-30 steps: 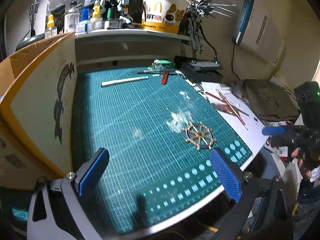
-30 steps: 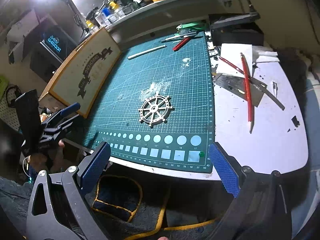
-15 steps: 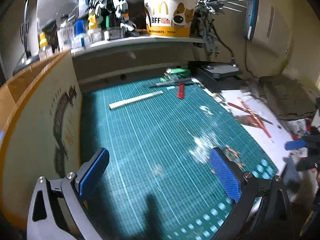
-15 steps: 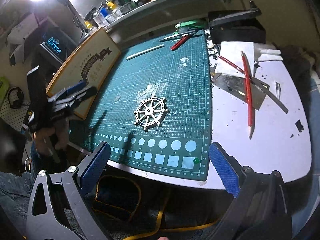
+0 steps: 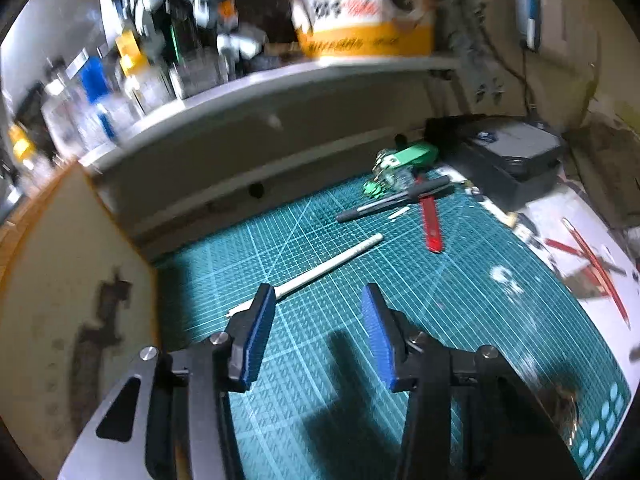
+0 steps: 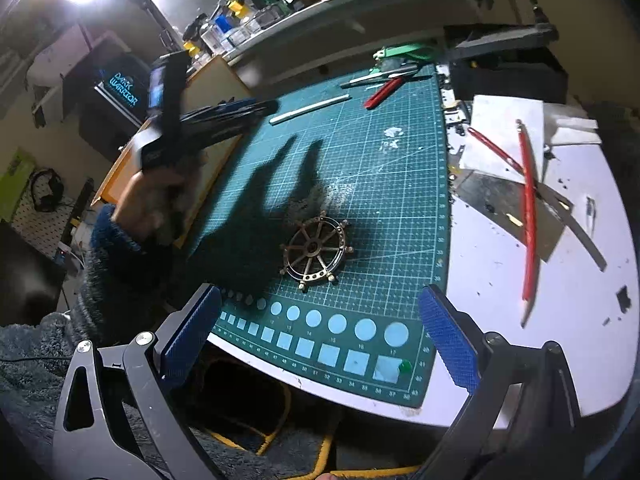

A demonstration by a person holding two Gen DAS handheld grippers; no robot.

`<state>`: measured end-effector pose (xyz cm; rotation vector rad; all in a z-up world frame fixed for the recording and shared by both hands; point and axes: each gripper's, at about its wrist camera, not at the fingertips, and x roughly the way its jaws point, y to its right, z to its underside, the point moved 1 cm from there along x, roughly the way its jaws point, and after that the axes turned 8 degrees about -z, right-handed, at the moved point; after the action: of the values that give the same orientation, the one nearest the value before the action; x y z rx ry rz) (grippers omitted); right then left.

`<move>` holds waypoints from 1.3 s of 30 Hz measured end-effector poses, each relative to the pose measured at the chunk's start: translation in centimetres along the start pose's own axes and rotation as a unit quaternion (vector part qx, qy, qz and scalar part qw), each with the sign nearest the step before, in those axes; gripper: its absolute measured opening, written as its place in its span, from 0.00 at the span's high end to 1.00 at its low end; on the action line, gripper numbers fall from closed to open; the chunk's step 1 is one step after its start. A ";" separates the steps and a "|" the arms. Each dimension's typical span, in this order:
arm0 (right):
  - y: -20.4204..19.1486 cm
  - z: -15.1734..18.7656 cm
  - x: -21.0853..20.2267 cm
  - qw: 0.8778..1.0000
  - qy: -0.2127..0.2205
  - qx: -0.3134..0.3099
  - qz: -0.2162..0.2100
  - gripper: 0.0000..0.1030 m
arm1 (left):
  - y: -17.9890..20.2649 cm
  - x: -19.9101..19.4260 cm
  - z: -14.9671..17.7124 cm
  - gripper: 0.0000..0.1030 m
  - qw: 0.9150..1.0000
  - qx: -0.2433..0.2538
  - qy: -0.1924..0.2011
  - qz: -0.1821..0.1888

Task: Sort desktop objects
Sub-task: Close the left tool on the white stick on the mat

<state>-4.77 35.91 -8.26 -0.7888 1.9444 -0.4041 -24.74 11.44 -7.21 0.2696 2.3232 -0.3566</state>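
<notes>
Desktop clutter lies on a green gridded cutting mat [image 6: 360, 184], printed along its near edge with numbered pale circles and squares; behind it a dark screen [image 6: 120, 90] reads "DARK WARRIOR", and the yellow-and-white paper tub [image 5: 360, 12] on the shelf carries lettering too blurred to read. A brass ship's-wheel model [image 6: 316, 250] sits mid-mat, a long white stick [image 5: 328, 266] and red utility knife [image 5: 432, 226] farther back. Left gripper [image 5: 316, 334] is closing over bare mat, nothing between its jaws; right gripper [image 6: 320, 338] hangs wide, released.
</notes>
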 end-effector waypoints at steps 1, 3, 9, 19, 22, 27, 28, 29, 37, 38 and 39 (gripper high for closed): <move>0.2 -0.1 0.2 1.000 -0.001 0.000 -0.004 0.04 | -0.1 1.1 -0.3 0.60 1.000 -0.014 -0.003 0.004; 0.7 -0.4 0.5 1.000 -0.004 0.004 -0.011 0.04 | -0.4 2.9 -0.9 0.60 0.999 -0.039 -0.009 0.012; 2.1 -1.0 1.3 1.000 -0.012 0.015 -0.013 0.04 | -1.1 5.6 -1.4 0.62 0.997 -0.077 -0.024 0.015; 3.3 -1.5 1.9 0.999 -0.020 0.023 -0.022 0.04 | 0.1 5.2 -0.1 0.76 0.992 -0.041 -0.110 0.045; 3.2 -1.3 2.1 0.999 -0.021 0.019 -0.027 0.04 | 1.3 3.1 0.7 0.76 0.991 -0.026 -0.112 0.075; 3.5 -0.7 2.3 0.999 -0.024 0.029 -0.031 0.04 | 2.2 0.9 0.4 0.39 0.996 0.012 -0.070 0.048; 3.6 -0.6 2.4 0.999 -0.025 0.032 -0.030 0.04 | 2.3 1.1 0.4 0.35 0.996 0.007 -0.072 0.053; 3.7 -0.5 2.4 0.999 -0.025 0.033 -0.029 0.04 | 2.3 1.3 0.4 0.33 0.995 -0.001 -0.074 0.063; 3.4 0.2 1.8 0.999 -0.023 0.035 -0.028 0.04 | 5.3 2.5 1.3 0.33 0.993 0.047 -0.067 0.081; 3.4 0.3 1.7 0.999 -0.023 0.035 -0.028 0.04 | 5.3 2.5 1.5 0.38 0.993 0.042 -0.066 0.088; 3.4 0.3 1.6 0.999 -0.023 0.036 -0.027 0.04 | 5.2 2.6 1.7 0.44 0.993 0.037 -0.064 0.095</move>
<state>-6.22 37.34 -11.44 -0.7999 1.8589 -0.4820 -23.90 15.99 -11.09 0.4856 2.1405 -0.3537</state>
